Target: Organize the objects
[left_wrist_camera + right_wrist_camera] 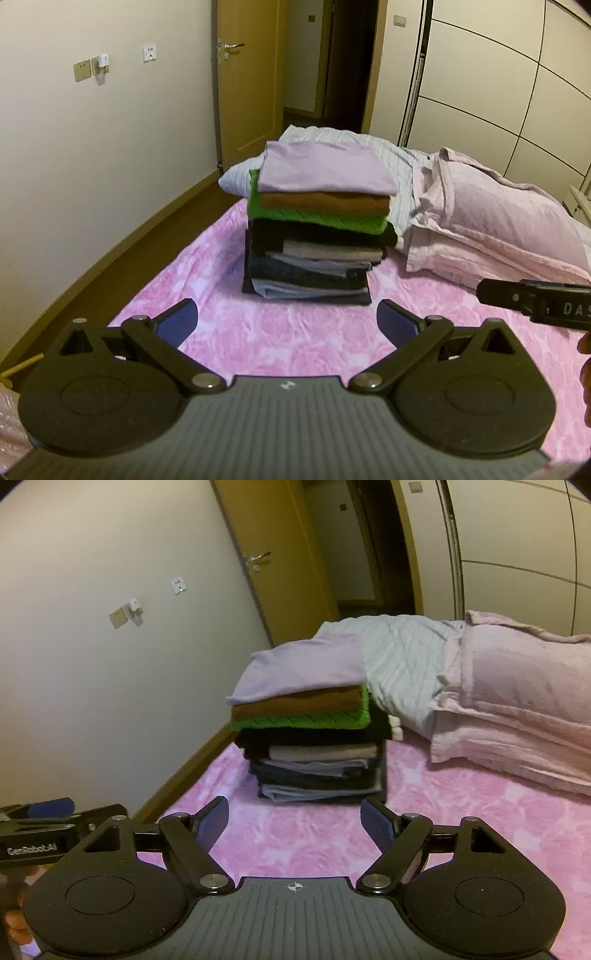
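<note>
Holding both tools above pink bedspread (280, 332), I see left gripper (286, 321) spread wide, nothing between fingers. Right gripper (293, 821) likewise spread, empty. Stack of folded clothes (317, 236) sits on bedspread at my twelve o'clock, apart from both fingertips: lilac piece on top, brown and green under it, dark ones below. Pink pillow (491, 221) lies at two o'clock, striped pillow (402, 661) behind stack. Open door (247, 81) at twelve, further back.
</note>
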`<state>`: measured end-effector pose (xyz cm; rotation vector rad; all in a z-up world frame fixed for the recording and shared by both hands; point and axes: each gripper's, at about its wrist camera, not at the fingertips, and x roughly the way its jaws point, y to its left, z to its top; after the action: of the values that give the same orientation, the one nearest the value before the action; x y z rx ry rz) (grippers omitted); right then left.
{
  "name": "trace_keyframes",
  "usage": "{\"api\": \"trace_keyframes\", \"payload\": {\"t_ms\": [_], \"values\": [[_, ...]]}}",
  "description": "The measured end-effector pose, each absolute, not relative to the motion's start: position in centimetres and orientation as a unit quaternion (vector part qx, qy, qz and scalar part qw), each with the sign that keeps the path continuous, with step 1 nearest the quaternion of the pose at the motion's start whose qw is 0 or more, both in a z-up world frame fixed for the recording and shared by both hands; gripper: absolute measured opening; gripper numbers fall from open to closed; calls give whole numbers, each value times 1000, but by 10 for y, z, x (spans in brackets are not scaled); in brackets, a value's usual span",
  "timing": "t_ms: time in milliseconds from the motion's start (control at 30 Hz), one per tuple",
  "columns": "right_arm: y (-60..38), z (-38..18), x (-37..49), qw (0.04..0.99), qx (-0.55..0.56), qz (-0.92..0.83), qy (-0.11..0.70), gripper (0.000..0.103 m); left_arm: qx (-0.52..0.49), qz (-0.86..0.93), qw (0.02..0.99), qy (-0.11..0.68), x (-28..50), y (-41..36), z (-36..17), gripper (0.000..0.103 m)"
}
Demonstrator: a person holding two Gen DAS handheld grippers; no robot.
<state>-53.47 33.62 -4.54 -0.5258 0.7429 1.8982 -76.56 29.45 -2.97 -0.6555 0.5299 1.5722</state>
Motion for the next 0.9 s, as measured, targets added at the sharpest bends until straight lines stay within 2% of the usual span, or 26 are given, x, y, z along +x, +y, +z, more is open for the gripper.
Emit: {"api": "trace_keyframes", "payload": {"t_ms": [900], "values": [[250,-47,-499,474,-255,796,277,76,-300,689,613,242,-715,208,-34,102]]}}
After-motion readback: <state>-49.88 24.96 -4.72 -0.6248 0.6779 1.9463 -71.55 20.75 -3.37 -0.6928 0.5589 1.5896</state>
